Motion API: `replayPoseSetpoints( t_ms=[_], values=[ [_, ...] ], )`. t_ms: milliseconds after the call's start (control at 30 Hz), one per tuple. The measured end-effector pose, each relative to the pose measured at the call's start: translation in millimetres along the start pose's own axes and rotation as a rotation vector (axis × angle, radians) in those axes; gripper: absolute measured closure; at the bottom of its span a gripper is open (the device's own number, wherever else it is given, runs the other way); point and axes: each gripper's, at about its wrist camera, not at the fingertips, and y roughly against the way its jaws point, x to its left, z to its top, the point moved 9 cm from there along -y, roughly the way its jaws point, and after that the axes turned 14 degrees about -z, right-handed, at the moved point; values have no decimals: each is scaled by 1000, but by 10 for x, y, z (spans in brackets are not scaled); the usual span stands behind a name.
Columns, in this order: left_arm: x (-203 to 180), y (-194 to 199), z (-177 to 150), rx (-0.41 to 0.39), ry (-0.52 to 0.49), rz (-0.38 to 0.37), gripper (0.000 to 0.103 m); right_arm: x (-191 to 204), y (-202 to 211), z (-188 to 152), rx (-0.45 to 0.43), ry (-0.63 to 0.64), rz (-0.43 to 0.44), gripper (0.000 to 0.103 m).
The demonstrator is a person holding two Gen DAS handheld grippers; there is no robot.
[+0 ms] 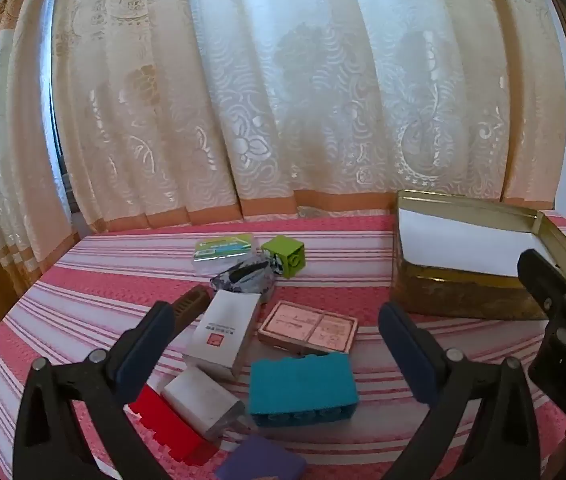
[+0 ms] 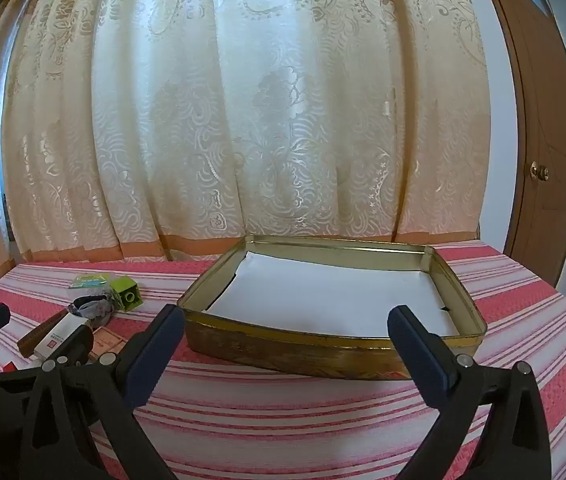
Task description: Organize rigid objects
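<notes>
Plainly, with the left claw [image 1: 277, 334] and right claw [image 2: 285, 334] both spread and empty, grabbing the teal block [image 1: 303, 388] could knock the white box [image 1: 223, 332] at its ten o'clock.

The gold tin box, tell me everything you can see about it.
The gold tin box is a shallow, open rectangular metal tray with worn, patterned gold walls and rounded corners. White paper lines its floor; nothing else lies inside. It sits flat on the striped pink cloth, apart from the cluttered objects, untouched by either gripper.
</notes>
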Motion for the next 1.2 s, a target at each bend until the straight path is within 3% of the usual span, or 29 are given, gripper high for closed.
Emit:
replayPoseSetpoints(
  t_ms=[467, 1200],
  values=[
    [112, -74, -125, 61, 97, -36, 0, 21, 28, 6, -4, 9, 1, 0],
    [98, -42, -99, 50, 83, -36, 0, 41, -3, -9, 5, 13, 8, 0]
  ],
)
